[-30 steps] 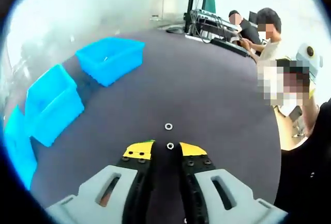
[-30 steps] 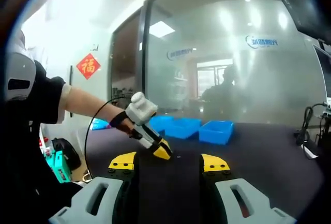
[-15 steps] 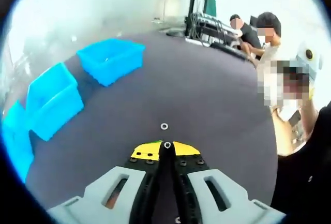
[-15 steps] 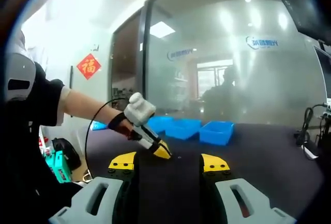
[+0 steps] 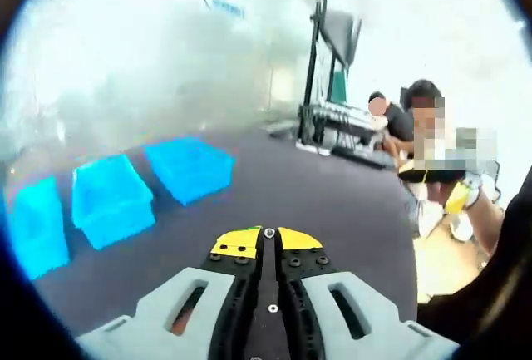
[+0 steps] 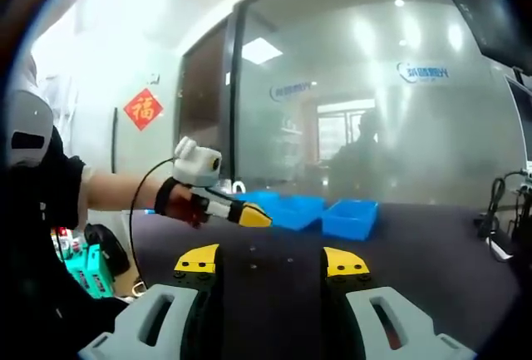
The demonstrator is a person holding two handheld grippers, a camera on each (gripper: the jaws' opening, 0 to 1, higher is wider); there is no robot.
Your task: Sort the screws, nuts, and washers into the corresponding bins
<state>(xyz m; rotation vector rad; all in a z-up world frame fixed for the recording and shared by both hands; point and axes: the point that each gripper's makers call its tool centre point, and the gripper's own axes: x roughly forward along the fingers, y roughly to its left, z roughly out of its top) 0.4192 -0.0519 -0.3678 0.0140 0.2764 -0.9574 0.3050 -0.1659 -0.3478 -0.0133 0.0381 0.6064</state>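
Now left gripper (image 5: 267,234) pinches washer (image 5: 268,232); right gripper (image 6: 270,262) fingers apart.

Bright office room with a frosted glass wall behind a dark table.

The dark table (image 6: 432,252) spans the foreground. Behind its far edge, the glass partition (image 6: 374,110) reflects ceiling lights and carries a blue logo (image 6: 420,67). A red paper ornament (image 6: 143,107) hangs on the white wall. Monitors on a stand (image 5: 332,40) rise past the table's far corner, cables beneath them.
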